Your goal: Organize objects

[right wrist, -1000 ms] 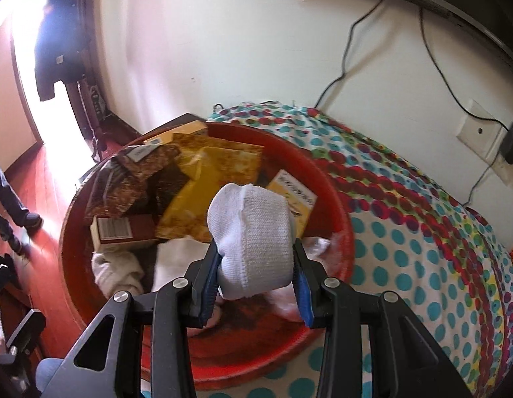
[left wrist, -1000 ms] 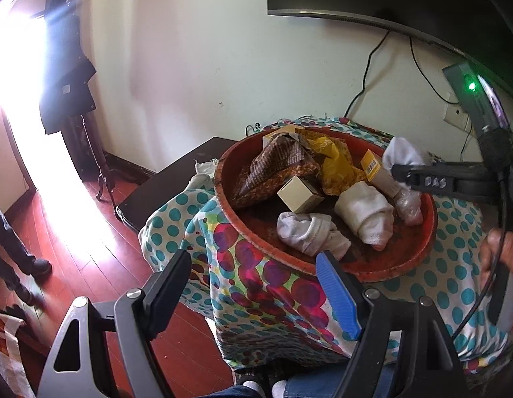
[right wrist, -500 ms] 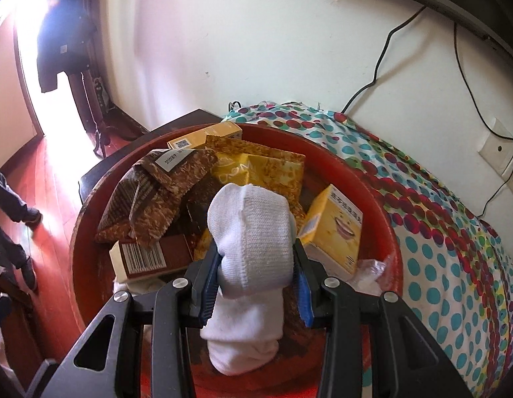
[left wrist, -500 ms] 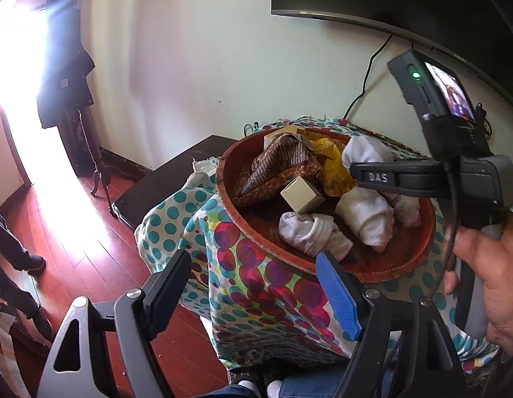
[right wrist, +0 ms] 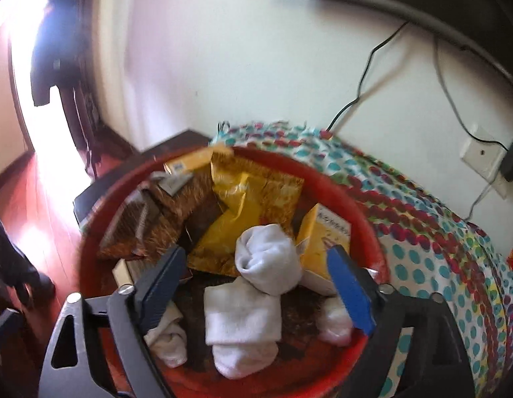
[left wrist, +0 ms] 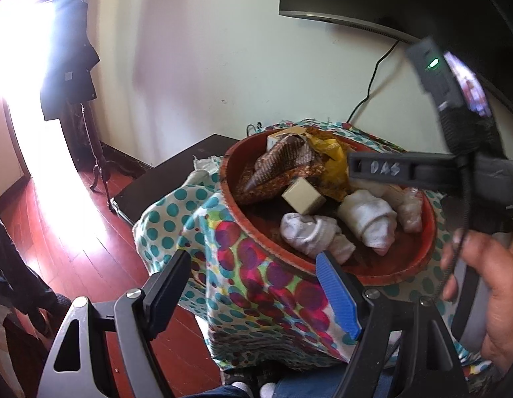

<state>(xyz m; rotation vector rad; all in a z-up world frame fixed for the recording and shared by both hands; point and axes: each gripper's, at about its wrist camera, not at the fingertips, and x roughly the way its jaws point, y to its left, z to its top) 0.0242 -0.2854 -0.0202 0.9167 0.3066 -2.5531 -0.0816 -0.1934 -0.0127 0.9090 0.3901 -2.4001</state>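
- A cream wall (right wrist: pixel 256 76) is seen behind a table under a dotted cloth (right wrist: pixel 432 232); a red basin (right wrist: pixel 356 199) is carried on the cloth.
- The right gripper (right wrist: pixel 256 282) is seen over the basin's near edge with its jaws opening; the pads no longer press on the white sock roll (right wrist: pixel 266 258) between them.
- The roll is propped on a second sock (right wrist: pixel 240 318), leaning near a yellow box (right wrist: pixel 323 235).
- The left gripper (left wrist: pixel 253 285) is held wide and empty, off the table's near corner.
- Risk, as a judgement: the freed roll could topple off the sock beneath it, being perched rather than flat; it could also be snagged by a pad if the gripper is drawn back askew.
- The yellow box could be knocked over, since the blue pad is just beside it.
- Counted: four sock rolls; one clear bag (left wrist: pixel 410 212); two yellow boxes; one yellow packet (right wrist: pixel 246 205); one brown packet (left wrist: pixel 283 169); one beige box (left wrist: pixel 303 195). The blur leaves the packets uncertain.
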